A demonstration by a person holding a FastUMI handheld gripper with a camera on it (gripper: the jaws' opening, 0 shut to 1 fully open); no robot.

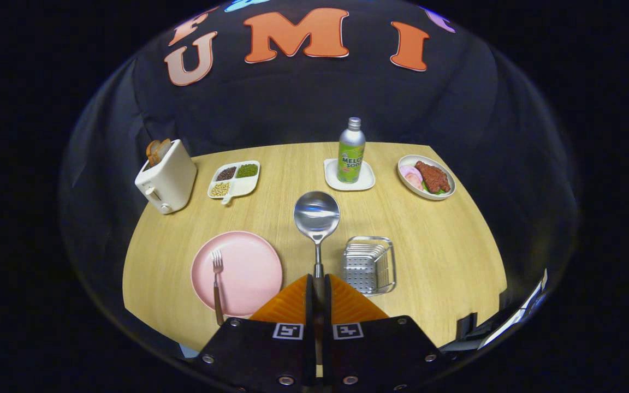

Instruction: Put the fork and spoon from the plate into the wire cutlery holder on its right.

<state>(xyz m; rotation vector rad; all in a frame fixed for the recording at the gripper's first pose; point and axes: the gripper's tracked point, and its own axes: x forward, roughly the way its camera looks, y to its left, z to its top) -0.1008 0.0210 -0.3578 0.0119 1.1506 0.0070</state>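
Gripper (319,286) pinching spoon (316,217) by handle, both fingers pressed on it; bowl at 12 o'clock, raised over table (445,240). Holder (369,265) at 2 o'clock of fingertips. Fork (217,284) on plate (249,273), 9 o'clock.

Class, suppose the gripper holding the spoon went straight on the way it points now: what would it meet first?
Probably the bottle on its small white dish. The gripper, jaws shut on the spoon, points across bare table toward it. Depth and height are unclear, so it might pass over.
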